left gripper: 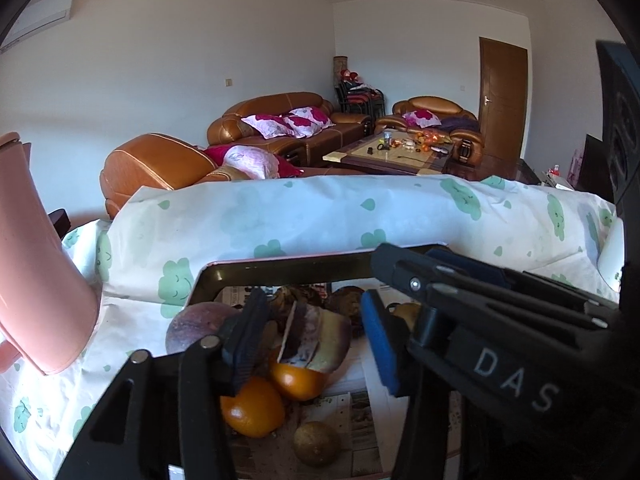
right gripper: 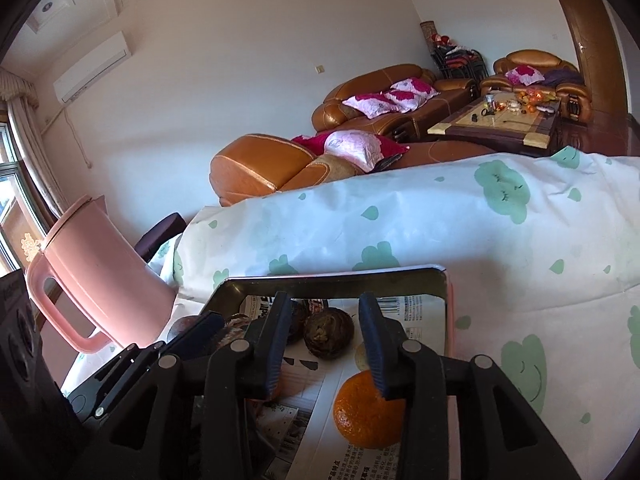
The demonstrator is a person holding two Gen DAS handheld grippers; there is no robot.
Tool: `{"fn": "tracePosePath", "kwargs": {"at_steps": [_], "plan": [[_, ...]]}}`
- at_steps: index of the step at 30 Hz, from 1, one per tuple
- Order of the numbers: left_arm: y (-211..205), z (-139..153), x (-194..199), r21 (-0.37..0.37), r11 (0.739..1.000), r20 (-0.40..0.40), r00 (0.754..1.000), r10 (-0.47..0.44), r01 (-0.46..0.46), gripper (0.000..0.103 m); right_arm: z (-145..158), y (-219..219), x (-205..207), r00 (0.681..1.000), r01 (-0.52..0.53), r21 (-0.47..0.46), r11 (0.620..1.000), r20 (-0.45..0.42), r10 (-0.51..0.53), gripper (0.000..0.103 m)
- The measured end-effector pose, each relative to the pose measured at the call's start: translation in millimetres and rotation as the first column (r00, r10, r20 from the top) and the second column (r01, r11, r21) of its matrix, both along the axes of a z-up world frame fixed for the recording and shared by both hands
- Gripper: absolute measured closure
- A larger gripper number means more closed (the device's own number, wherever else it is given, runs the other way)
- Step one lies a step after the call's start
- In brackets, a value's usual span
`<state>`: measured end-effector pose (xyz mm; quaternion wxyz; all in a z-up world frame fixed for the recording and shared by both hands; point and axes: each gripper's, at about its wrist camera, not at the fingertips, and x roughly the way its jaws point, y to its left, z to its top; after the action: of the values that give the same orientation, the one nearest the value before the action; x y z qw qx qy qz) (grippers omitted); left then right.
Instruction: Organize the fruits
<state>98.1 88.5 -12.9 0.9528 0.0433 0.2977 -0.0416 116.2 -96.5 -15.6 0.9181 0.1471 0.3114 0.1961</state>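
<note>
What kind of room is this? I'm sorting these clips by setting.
Most likely a home living room: leather sofas with pink cushions, a low coffee table, and a wall air conditioner.

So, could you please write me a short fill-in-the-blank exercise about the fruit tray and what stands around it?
1. The metal tray holding the fruit is lined with printed ____.
2. The jug standing to the tray's left is ____ in colour.
3. The tablecloth under the tray is printed with ____ clouds.
4. The round fruit just below the right gripper is an ____.

Missing words: newspaper; pink; green; orange
</note>
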Motion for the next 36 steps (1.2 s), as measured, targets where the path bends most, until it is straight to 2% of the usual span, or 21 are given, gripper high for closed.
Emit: {"fn": "tracePosePath", "kwargs": {"at_steps": [2, 5, 7, 9, 11, 15, 17, 20, 24, 28, 30, 34, 36], "plan": [[-4.5, -0.2, -1.0, 0.014, 1.0, 0.0, 1.0, -0.017, 0.017, 0.032, 4.6, -3.0, -8.8, 0.998, 0.052, -0.024, 0.998, 0.04, -0.051, 0.059], [-4.0, 0.0, -1.9, 0.0, 1.0, 0.0, 1.0, -0.027, 0.027, 0.027, 7.6, -8.4, -18.3, 0.99, 0.12, -0.046, 0.992, 0.075, -0.117, 0.059], [-6.1, -1.8, -0.1, -0.011, 0.998, -0.019, 0.998, -0.061, 0.061, 0.019, 8.1, -15.6, -23.5, 0.984, 0.164, -0.049, 0.985, 0.081, -0.16, 0.059], [-13.1, -3.0, 0.0, 0.013, 0.996, -0.029, 0.996, -0.082, 0.083, 0.006, 7.1, -21.9, -27.8, 0.979, 0.193, -0.043, 0.98, 0.079, -0.19, 0.058], [-19.3, -5.3, 0.5, 0.039, 0.995, -0.041, 0.995, -0.086, 0.087, 0.0, 6.0, -27.2, -31.8, 0.977, 0.204, -0.037, 0.978, 0.071, -0.201, 0.058], [-25.4, -8.9, 1.6, 0.07, 0.994, -0.062, 0.995, -0.078, 0.083, 0.0, 6.9, -35.3, -43.0, 0.967, 0.246, -0.039, 0.968, 0.08, -0.243, 0.058], [-23.6, -7.6, -2.6, 0.057, 0.996, -0.051, 0.996, -0.071, 0.074, 0.0, 7.5, -39.5, -49.4, 0.962, 0.263, -0.024, 0.965, 0.081, -0.26, 0.058], [-19.9, -1.9, -16.1, 0.036, 0.998, -0.005, 0.999, -0.042, 0.043, 0.0, 7.9, -47.4, -58.9, 0.958, 0.277, -0.005, 0.961, 0.083, -0.276, 0.058], [-18.3, 10.4, -36.3, 0.086, 0.996, 0.092, 0.996, 0.001, -0.009, 0.0, 9.6, -50.1, -67.4, 0.955, 0.281, 0.004, 0.96, 0.101, -0.28, 0.057], [-4.1, 17.7, -39.7, 0.034, 0.998, 0.107, 0.993, 0.044, -0.047, 0.0, 8.4, -41.1, -71.2, 0.96, 0.255, -0.026, 0.967, 0.124, -0.25, 0.056], [1.5, 14.2, -38.8, 0.035, 0.996, 0.104, 0.992, 0.075, -0.079, 0.0, 8.6, -37.0, -74.8, 0.96, 0.25, -0.039, 0.967, 0.14, -0.242, 0.045], [9.4, 8.7, -41.2, 0.046, 0.992, 0.101, 0.988, 0.115, -0.12, 0.0, 12.1, -26.6, -82.8, 0.952, 0.25, -0.09, 0.964, 0.202, -0.229, 0.041], [14.2, 10.2, -47.0, 0.03, 0.992, 0.116, 0.986, 0.121, -0.126, 0.0, 14.0, -20.3, -88.2, 0.944, 0.263, -0.127, 0.956, 0.238, -0.228, 0.034]]}}
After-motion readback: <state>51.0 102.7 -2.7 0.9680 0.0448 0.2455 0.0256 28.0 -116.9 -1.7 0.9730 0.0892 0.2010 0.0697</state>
